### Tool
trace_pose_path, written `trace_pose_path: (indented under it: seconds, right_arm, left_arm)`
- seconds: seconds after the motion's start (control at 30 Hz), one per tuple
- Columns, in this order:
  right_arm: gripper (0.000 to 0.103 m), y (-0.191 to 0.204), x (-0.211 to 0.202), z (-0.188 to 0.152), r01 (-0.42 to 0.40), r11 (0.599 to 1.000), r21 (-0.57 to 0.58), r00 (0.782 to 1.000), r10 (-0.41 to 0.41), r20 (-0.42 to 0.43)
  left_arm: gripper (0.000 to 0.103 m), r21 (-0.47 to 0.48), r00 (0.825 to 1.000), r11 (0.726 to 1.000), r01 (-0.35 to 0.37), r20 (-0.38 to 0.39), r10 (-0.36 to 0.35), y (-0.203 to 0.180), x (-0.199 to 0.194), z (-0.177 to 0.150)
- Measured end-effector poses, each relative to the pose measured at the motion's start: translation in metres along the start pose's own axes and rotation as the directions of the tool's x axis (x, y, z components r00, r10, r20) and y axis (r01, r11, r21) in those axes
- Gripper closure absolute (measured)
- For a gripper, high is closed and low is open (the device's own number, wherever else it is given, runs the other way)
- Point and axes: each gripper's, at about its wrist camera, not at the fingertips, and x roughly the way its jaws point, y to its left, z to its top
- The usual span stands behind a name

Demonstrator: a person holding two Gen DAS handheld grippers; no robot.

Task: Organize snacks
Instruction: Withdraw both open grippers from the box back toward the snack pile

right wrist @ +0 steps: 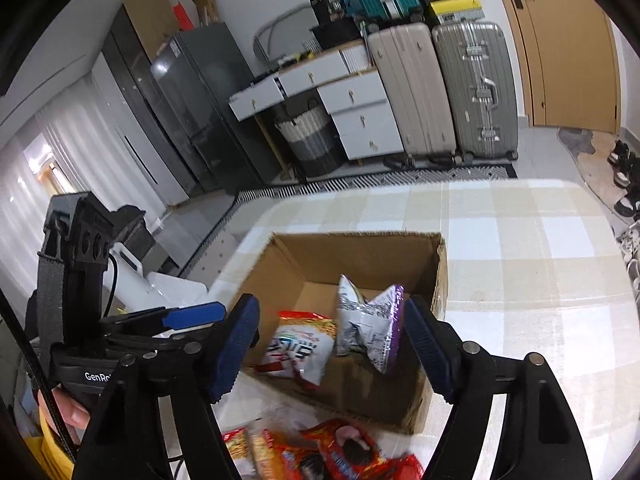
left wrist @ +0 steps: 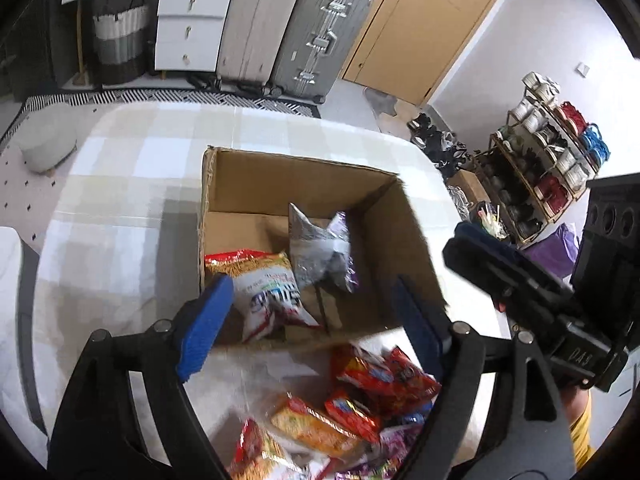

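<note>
L gripper (left wrist: 308, 320) & R gripper (right wrist: 332, 344) both wide, empty, above cardboard box (left wrist: 384, 240).

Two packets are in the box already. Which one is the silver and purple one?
The crinkled silver packet with purple edges, standing toward the far right of the cardboard box. The other, a red-topped white packet, lies beside it on the left.

One cardboard box (right wrist: 352, 256), two snack bags inside: one white-red (right wrist: 300, 350), one silver-purple (right wrist: 370, 326). Loose packet pile (left wrist: 352, 412) on the table: count unclear. Two suitcases (right wrist: 444, 88).
</note>
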Motion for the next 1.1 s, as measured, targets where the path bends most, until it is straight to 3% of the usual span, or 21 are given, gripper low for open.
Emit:
trace_pose_path:
  seconds: [0.2,0.27,0.5,0.67,0.8,1.1]
  right_arm:
    - [0.027,0.024,-0.055,-0.011,-0.008,1.0,-0.025,0.997,0.01,0.077]
    - [0.023,0.033,-0.071,-0.017,-0.013,0.999,-0.033,0.995,0.016,0.094]
    - [0.018,0.062,-0.13,-0.046,-0.003,0.998,-0.068,0.985,0.015,0.173]
    - [0.006,0.083,-0.167,-0.075,0.021,0.994,-0.107,0.971,0.006,0.24]
    - [0.005,0.094,-0.192,-0.098,0.048,0.991,-0.123,0.958,-0.011,0.285]
    - [0.003,0.113,-0.226,-0.143,0.161,0.975,-0.15,0.924,-0.096,0.369]
  left_arm:
    - [0.021,0.036,0.998,0.999,-0.022,0.058,0.02,-0.024,-0.052,-0.033]
    - [0.019,0.05,0.996,0.998,-0.036,0.082,0.032,-0.03,-0.071,-0.045]
    - [0.014,0.086,0.982,0.993,-0.081,0.177,0.065,-0.051,-0.132,-0.092]
    - [0.009,0.1,0.963,0.99,-0.094,0.261,0.065,-0.063,-0.174,-0.126]
    - [0.001,0.11,0.944,0.984,-0.141,0.315,0.1,-0.073,-0.198,-0.155]
    - [0.001,0.102,0.891,0.964,-0.247,0.414,0.184,-0.085,-0.225,-0.206]
